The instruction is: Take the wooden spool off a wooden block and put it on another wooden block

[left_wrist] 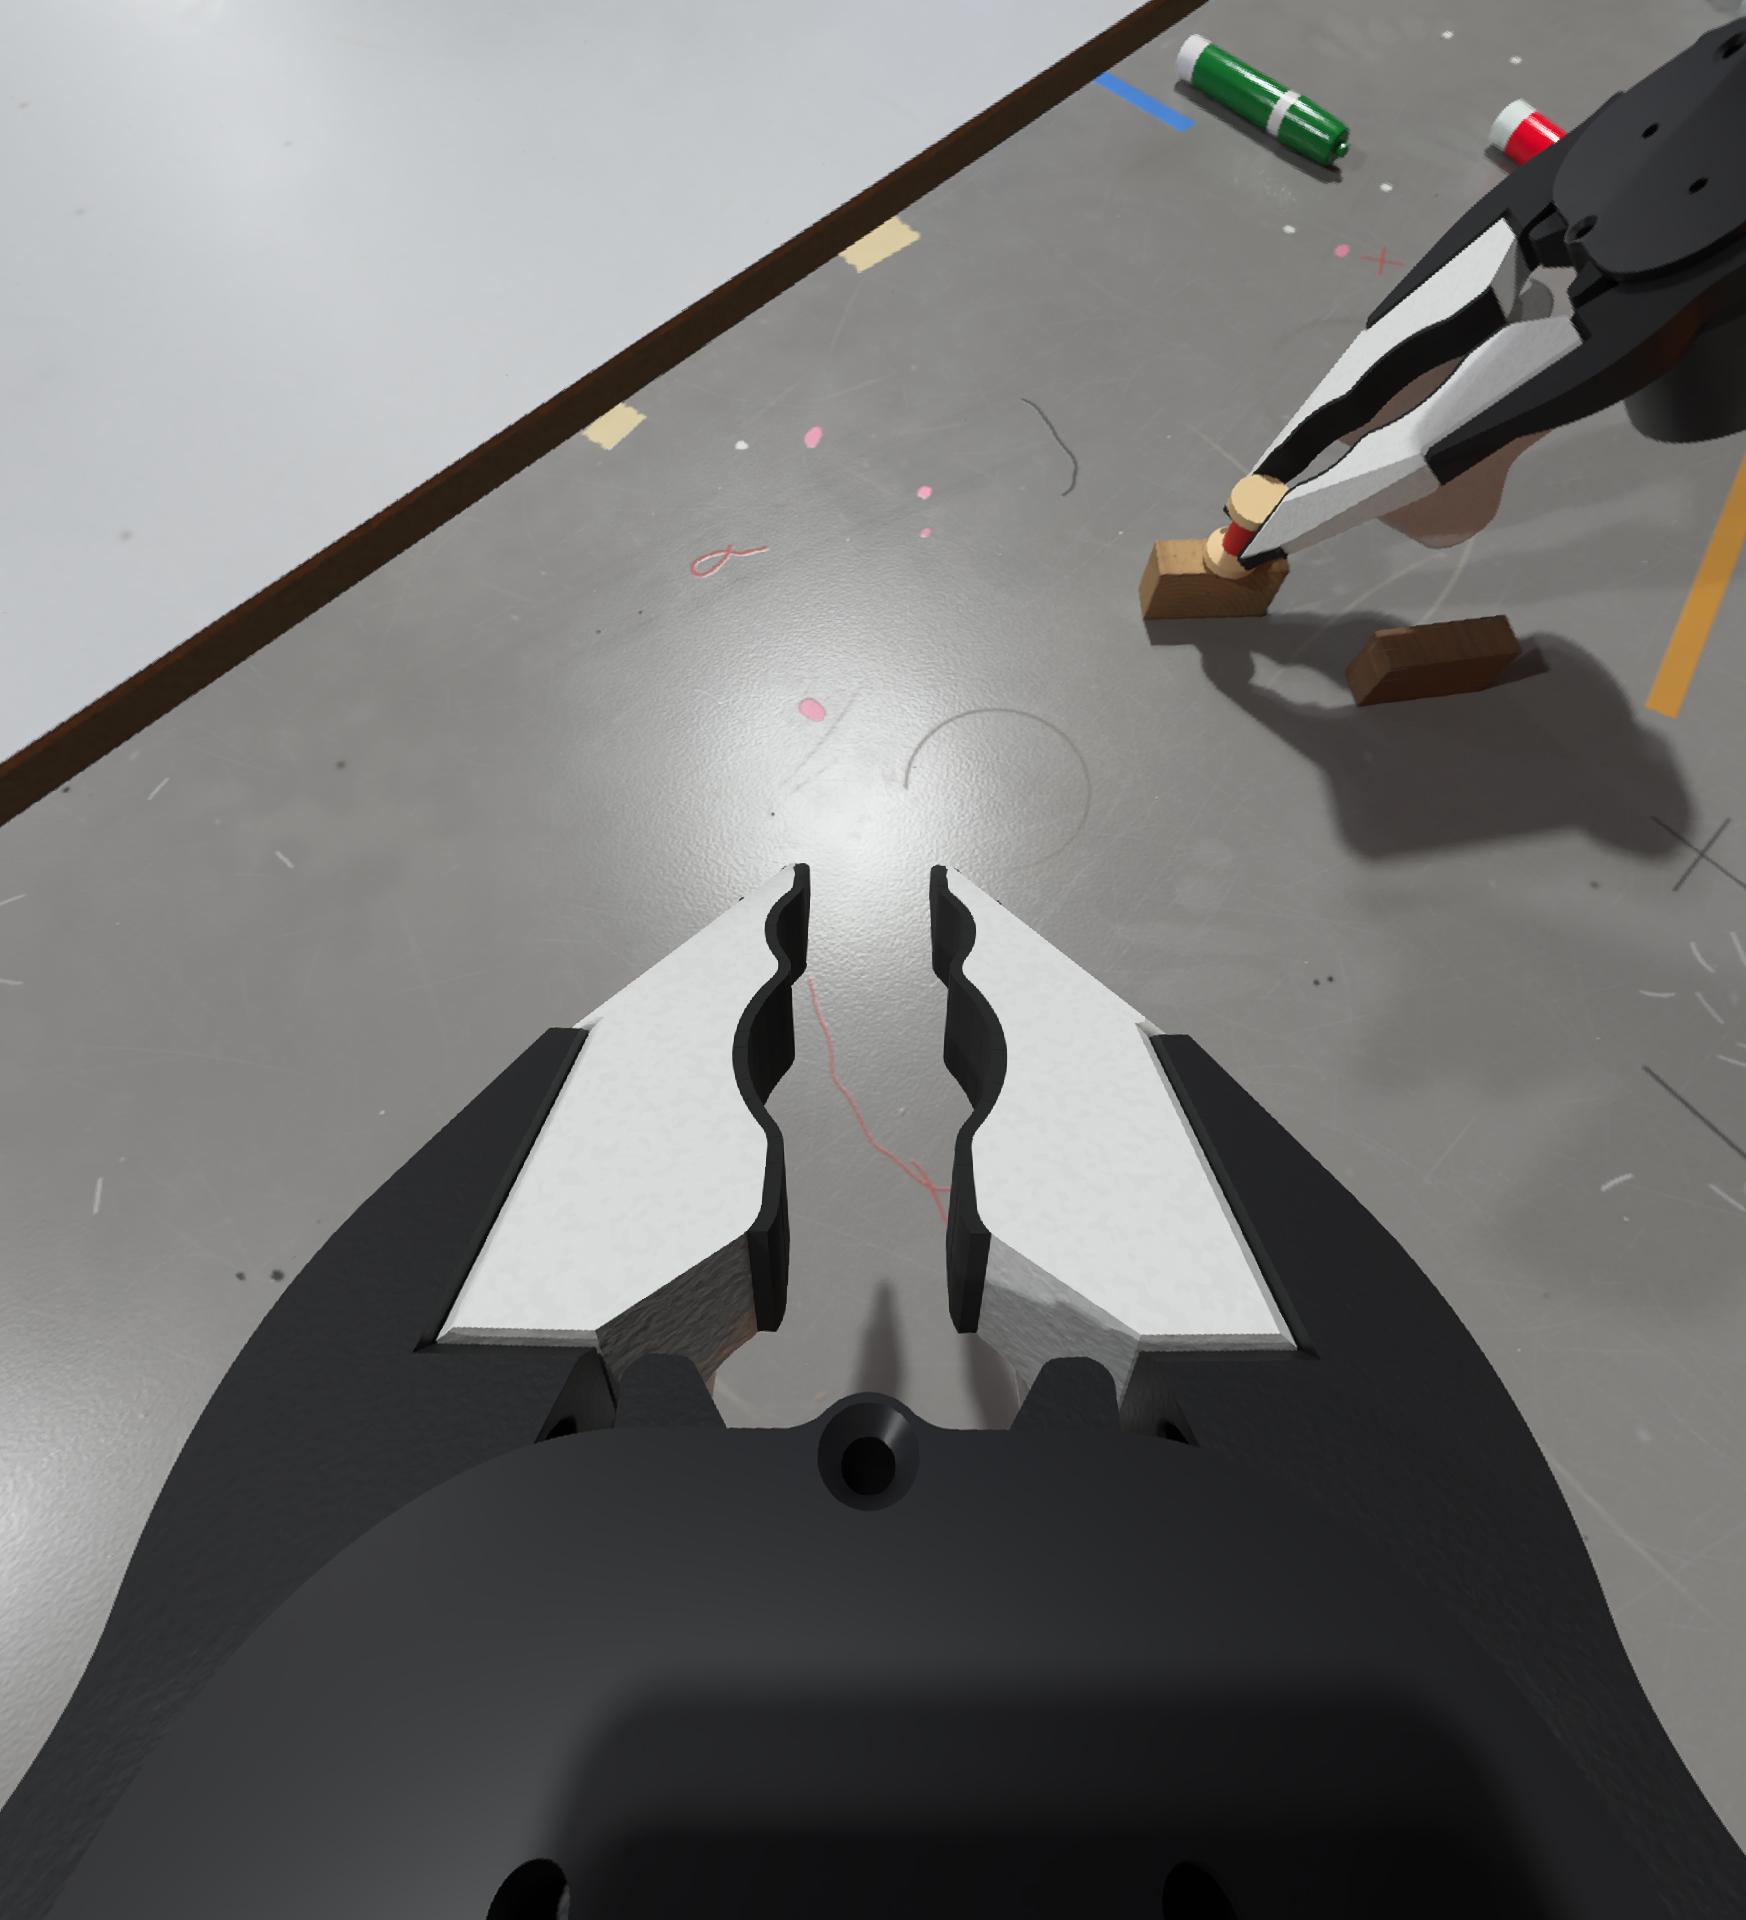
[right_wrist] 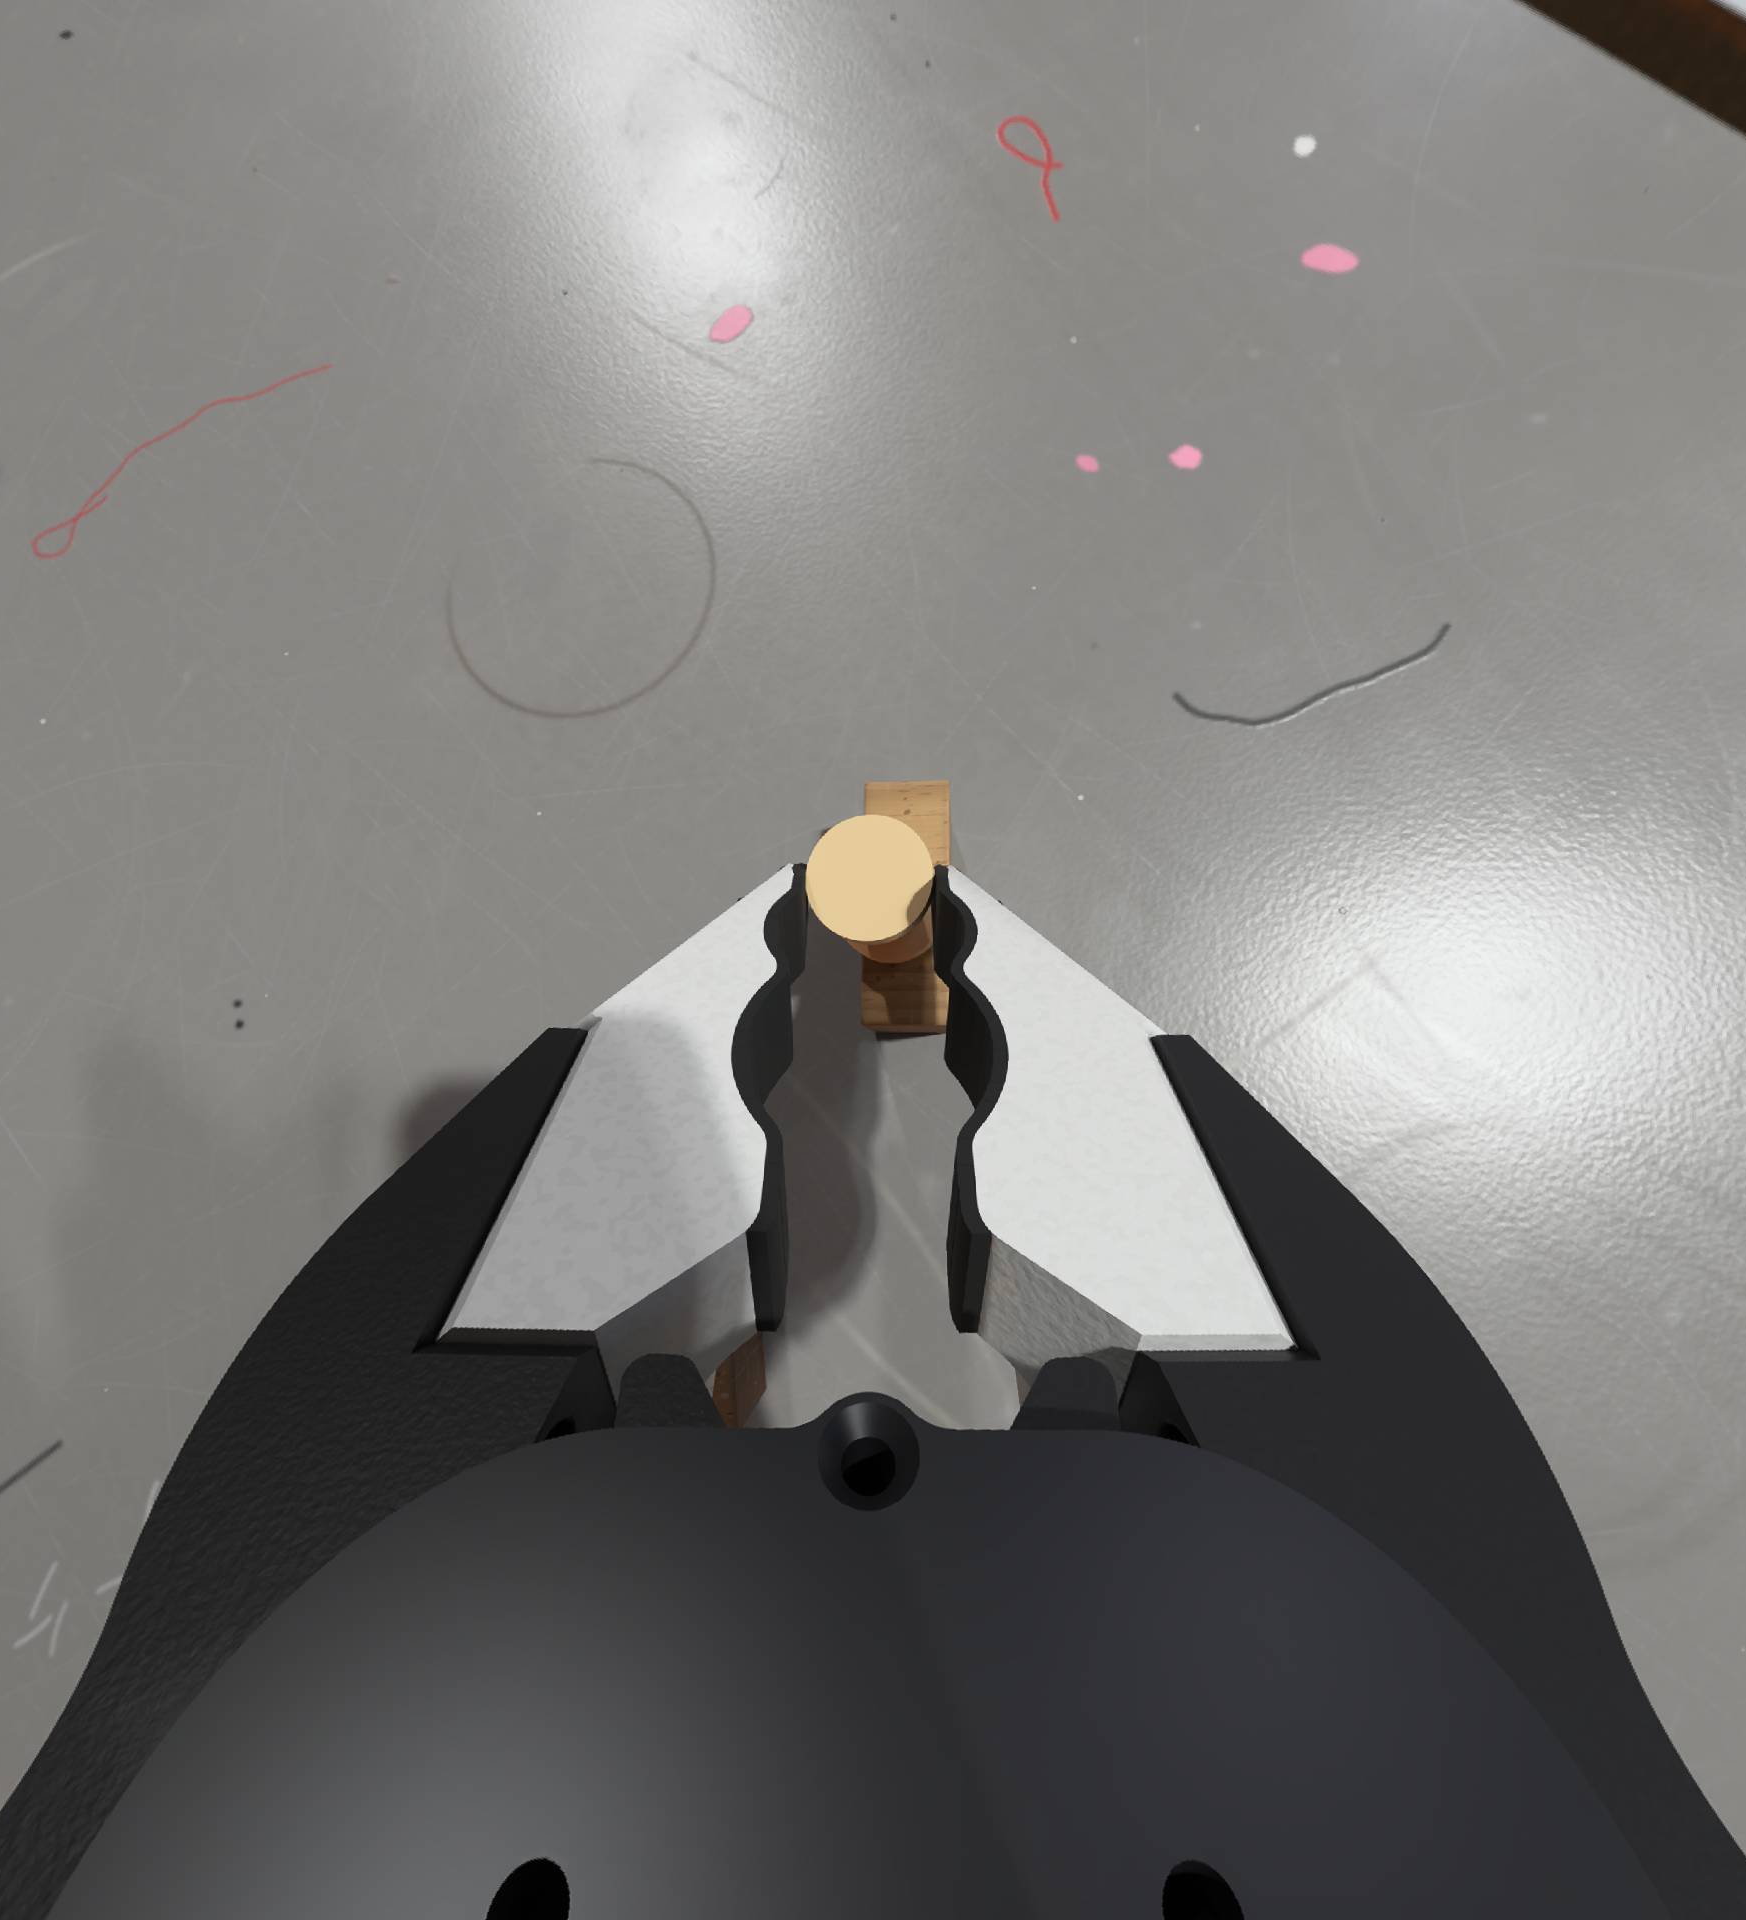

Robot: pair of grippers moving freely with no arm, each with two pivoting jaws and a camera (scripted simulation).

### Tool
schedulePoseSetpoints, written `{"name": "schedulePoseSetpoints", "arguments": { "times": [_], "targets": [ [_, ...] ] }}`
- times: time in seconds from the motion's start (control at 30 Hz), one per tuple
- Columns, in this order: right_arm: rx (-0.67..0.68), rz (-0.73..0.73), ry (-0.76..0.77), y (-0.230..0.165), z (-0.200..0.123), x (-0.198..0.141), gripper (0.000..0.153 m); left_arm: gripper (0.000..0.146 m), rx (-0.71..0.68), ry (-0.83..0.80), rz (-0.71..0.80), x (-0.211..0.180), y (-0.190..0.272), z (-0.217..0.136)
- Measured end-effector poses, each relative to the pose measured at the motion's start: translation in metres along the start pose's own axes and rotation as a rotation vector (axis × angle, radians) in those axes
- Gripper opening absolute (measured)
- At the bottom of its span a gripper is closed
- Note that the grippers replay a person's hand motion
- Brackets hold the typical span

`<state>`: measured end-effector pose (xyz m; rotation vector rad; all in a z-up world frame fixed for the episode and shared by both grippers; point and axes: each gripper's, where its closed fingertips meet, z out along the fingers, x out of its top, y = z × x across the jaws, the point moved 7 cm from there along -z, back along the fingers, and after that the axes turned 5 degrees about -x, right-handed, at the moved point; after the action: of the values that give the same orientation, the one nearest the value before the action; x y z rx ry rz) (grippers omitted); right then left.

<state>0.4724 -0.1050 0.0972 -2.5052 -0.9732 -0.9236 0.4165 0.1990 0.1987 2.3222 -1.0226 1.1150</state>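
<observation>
The small pale wooden spool with a red-wound middle (left_wrist: 1241,525) stands upright on the light tan wooden block (left_wrist: 1207,585), w/ my right tool (right_wrist: 869,883) clenched on it at the fingertips. From the right wrist view the spool's round top (right_wrist: 869,891) fills the gap between the two tips, w/ the block (right_wrist: 908,810) showing beyond and below it; whether the spool base touches the block or sits just above it, can't tell. From the left wrist view its lower flange looks to be resting on the block top.

A second, darker brown wooden block (left_wrist: 1432,659) lies flat near the first, apart from it, closer to my right tool's body.

My left tool (left_wrist: 869,883) is well apart from all that, fingers parted w/ a narrow gap, nothing between them, only the grey scuffed tabletop (left_wrist: 640,727) below.

Further out: a green marker w/ a white band (left_wrist: 1262,99) lies near the tabletop's dark brown edge (left_wrist: 536,436); a red-and-white marker (left_wrist: 1521,132) is partly hidden behind my right tool. An orange tape strip (left_wrist: 1713,578), a blue one (left_wrist: 1142,101) and tan bits (left_wrist: 879,245) are stuck to the tabletop. No readable writing or brand on anything; only pink blobs, red squiggles and pencil marks.
</observation>
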Motion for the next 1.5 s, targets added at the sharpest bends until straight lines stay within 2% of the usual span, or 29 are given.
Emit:
{"name": "schedulePoseSetpoints", "arguments": {
  "times": [0.23, 0.43, 0.53, 0.7, 0.93, 1.2, 1.3, 1.5],
  "targets": [
    [-0.031, -0.041, 0.077, -0.018, -0.014, -0.010, 0.023, 0.024, -0.101, 0.004, 0.008, 0.007, 0.023, 0.017],
    [-0.021, -0.025, 0.123, -0.029, -0.025, -0.016, 0.023, 0.038, -0.226, -0.105, 0.117, 0.015, 0.067, 0.067],
    [-0.006, 0.004, 0.131, -0.030, -0.029, -0.021, 0.023, 0.044, -0.301, -0.167, 0.121, 0.010, 0.085, 0.095],
    [0.019, 0.023, 0.111, -0.029, -0.035, -0.034, 0.023, 0.046, -0.328, -0.226, 0.171, 0.010, 0.102, 0.114],
    [0.083, -0.014, 0.036, -0.028, -0.044, -0.059, 0.023, 0.046, -0.353, -0.229, 0.161, 0.011, 0.106, 0.108],
    [0.128, -0.049, 0.012, -0.029, -0.051, -0.061, 0.024, 0.045, -0.363, -0.140, 0.097, 0.018, 0.102, 0.082],
    [0.128, -0.046, 0.022, -0.028, -0.053, -0.059, 0.057, 0.046, -0.386, -0.081, 0.034, 0.022, 0.094, 0.067],
    [0.122, -0.052, 0.020, -0.023, -0.056, -0.056, 0.065, 0.044, -0.325, -0.004, -0.010, 0.023, 0.070, 0.038]
  ]
}}
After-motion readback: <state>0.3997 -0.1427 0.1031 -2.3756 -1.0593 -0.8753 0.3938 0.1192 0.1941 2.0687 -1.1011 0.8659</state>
